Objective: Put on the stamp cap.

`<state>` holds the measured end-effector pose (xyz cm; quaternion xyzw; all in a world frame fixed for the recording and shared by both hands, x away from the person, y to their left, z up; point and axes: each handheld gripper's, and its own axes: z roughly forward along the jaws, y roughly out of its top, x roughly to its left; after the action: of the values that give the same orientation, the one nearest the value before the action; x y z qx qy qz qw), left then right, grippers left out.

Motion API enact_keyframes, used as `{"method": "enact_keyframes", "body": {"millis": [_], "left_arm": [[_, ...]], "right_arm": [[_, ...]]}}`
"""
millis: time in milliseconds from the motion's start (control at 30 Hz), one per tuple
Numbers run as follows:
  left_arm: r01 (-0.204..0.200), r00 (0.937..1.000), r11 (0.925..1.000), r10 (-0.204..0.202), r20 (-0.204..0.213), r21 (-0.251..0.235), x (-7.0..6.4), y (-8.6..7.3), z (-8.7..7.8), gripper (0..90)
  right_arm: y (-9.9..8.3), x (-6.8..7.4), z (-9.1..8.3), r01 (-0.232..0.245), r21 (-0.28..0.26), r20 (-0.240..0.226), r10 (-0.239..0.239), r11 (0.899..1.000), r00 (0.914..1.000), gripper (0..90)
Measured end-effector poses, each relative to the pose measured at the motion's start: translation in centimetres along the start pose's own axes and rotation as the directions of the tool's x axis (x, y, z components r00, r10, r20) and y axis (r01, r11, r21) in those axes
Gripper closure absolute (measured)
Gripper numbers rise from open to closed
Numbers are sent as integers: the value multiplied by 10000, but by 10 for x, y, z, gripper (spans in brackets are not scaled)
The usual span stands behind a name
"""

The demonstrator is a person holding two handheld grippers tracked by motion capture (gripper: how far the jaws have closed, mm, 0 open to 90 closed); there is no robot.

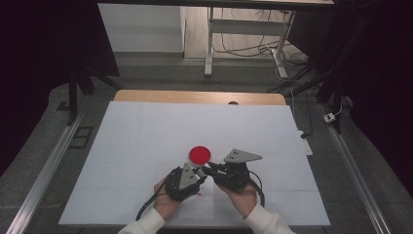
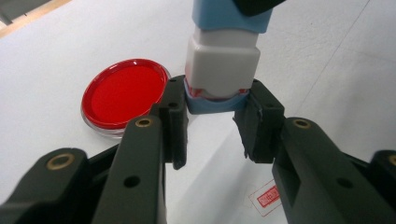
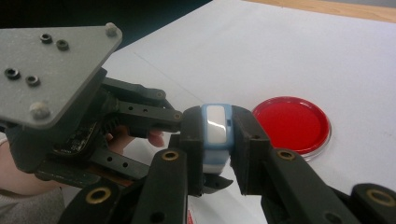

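Blue-and-white stamp (image 3: 215, 135) hung just above the worktop (image 1: 146, 131) beside the red ink pad (image 2: 123, 95); our right gripper (image 3: 215, 154) clamped its body, our left gripper (image 2: 217, 121) nearly closed around its cap (image 2: 215, 103). Uncapping seemed underway; next, pull apart.

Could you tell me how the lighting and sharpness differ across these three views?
High view: white sheet evenly lit, surroundings dark, picture soft. Left gripper view: stamp fairly sharp, near black jaws blurred. Right gripper view: glare streak on the stamp, ink pad crisp.
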<state>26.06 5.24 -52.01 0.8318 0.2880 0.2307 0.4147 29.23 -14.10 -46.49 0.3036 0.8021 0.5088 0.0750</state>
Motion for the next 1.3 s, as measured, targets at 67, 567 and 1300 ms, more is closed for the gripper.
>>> {"method": "enact_keyframes", "body": {"millis": [67, 567, 1300], "left_arm": [[-32, 10000, 10000, 32, -34, 20, 0, 0, 0, 645], [-356, 9990, 9991, 362, -250, 213, -3, 1, 1, 649], [-714, 9956, 9974, 720, -607, 124, -8, 4, -1, 649]], "right_arm": [[0, 0, 0, -5, 31, -7, 5, 10000, 10000, 752], [0, -3, 1, -219, 214, -168, 223, 9995, 9996, 753], [-2, -4, 3, -319, 451, -349, 335, 9985, 9988, 755]]}}
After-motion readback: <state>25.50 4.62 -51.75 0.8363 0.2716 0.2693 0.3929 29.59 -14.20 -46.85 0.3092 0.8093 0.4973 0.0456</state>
